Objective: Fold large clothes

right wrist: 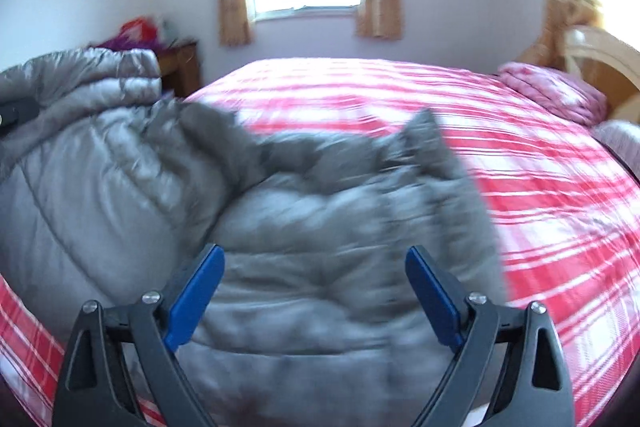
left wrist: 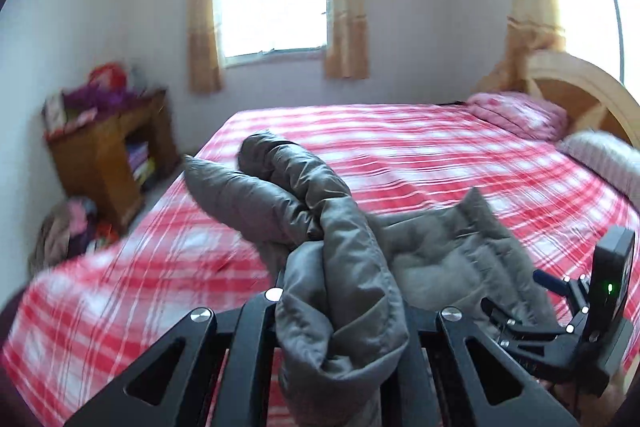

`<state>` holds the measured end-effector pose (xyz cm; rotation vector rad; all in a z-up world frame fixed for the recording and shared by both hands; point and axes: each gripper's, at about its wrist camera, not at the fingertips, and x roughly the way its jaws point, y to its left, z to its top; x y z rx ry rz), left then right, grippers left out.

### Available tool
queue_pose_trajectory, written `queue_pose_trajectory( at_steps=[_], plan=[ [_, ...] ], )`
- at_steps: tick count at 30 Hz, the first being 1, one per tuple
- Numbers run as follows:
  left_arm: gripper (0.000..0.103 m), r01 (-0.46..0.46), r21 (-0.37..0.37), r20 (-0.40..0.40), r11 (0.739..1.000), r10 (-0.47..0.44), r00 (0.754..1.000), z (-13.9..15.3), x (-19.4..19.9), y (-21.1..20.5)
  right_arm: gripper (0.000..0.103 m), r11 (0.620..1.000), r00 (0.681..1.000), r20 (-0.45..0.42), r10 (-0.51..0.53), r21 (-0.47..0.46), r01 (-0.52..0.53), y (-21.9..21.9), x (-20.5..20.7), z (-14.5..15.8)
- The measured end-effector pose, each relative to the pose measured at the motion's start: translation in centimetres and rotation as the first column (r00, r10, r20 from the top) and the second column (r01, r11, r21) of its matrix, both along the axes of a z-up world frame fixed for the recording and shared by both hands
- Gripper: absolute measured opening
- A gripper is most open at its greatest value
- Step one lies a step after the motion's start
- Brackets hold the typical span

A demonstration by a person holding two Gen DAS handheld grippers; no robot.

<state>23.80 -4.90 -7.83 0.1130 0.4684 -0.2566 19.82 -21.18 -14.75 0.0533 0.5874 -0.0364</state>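
A grey padded jacket (left wrist: 436, 259) lies on the red and white checked bed (left wrist: 400, 155). My left gripper (left wrist: 340, 307) is shut on a bunched fold of the jacket and holds it lifted, so that a sleeve (left wrist: 280, 179) hangs forward over the bed. Its fingertips are hidden in the fabric. My right gripper (right wrist: 314, 267) is open and empty, its blue pads (right wrist: 200, 291) spread above the jacket's body (right wrist: 312, 235). The lifted part shows at the left in the right wrist view (right wrist: 80, 95). The right gripper also shows in the left wrist view (left wrist: 560, 307).
A wooden cabinet (left wrist: 108, 155) with clutter on top stands left of the bed, with clothes heaped on the floor (left wrist: 68, 231). A pink pillow (left wrist: 520, 115) and a wooden headboard (left wrist: 580, 87) are at the far right. Curtained windows (left wrist: 272, 7) are behind.
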Motion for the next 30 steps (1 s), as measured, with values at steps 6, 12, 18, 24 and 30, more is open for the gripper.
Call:
queue_pose_trajectory(
  at_steps=[6, 12, 18, 24, 30],
  plan=[
    [0.009, 0.16, 0.186, 0.059, 0.97, -0.173, 0.983, -1.0, 0.5, -10.8, 0.095, 0.975, 0.975, -0.026, -0.22, 0.023, 0.22, -10.1, -0.5, -1.3],
    [0.009, 0.289, 0.431, 0.027, 0.855, -0.333, 0.943, -7.1, 0.3, -22.4, 0.095, 0.924, 0.926, -0.07, -0.371, 0.068, 0.375, -17.3, -2.0, -3.2],
    [0.014, 0.319, 0.559, -0.003, 0.765, -0.383, 0.924, -12.4, -0.5, -27.0, 0.095, 0.882, 0.895, -0.13, -0.427, 0.159, 0.444, -21.6, -3.3, -4.8],
    [0.055, 0.308, 0.574, 0.029, 0.759, -0.395, 0.918, -8.7, -3.2, -26.3, 0.095, 0.883, 0.898, -0.141, -0.416, 0.173, 0.436, -21.9, -3.1, -5.2],
    [0.096, 0.225, 0.506, 0.201, 0.833, -0.367, 0.908, -2.1, -6.2, -22.5, 0.095, 0.88, 0.897, -0.148, -0.417, 0.182, 0.44, -22.3, -3.1, -5.3]
  ],
)
